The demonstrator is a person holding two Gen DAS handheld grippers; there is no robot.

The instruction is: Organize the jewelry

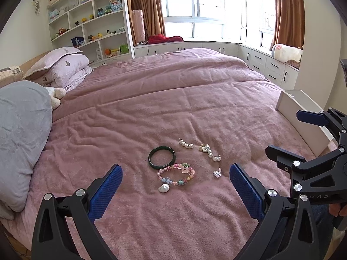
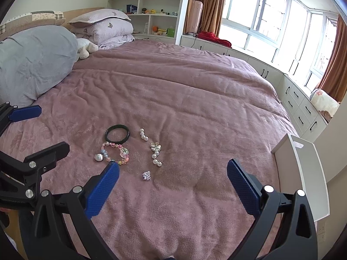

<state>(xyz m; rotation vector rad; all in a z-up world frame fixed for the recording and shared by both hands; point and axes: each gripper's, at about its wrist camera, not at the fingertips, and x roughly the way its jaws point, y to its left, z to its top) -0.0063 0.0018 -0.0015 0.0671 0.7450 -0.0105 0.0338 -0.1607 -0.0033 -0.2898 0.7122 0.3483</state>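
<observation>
Blue-padded fingers (image 1: 108, 186) of left gripper (image 1: 176, 173) and right gripper (image 2: 173, 169) spread wide, empty.
Hovering above dark green bangle (image 1: 161, 157), multicoloured bead bracelet (image 1: 176, 174), pearl earrings (image 1: 210, 150) on pink fleece blanket (image 1: 173, 99).

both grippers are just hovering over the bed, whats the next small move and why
Probably ease the open right gripper forward and down over the small silver charm. It lies nearest that gripper, apart from the other pieces on the pink blanket, and the white tray sits on that side.
</observation>
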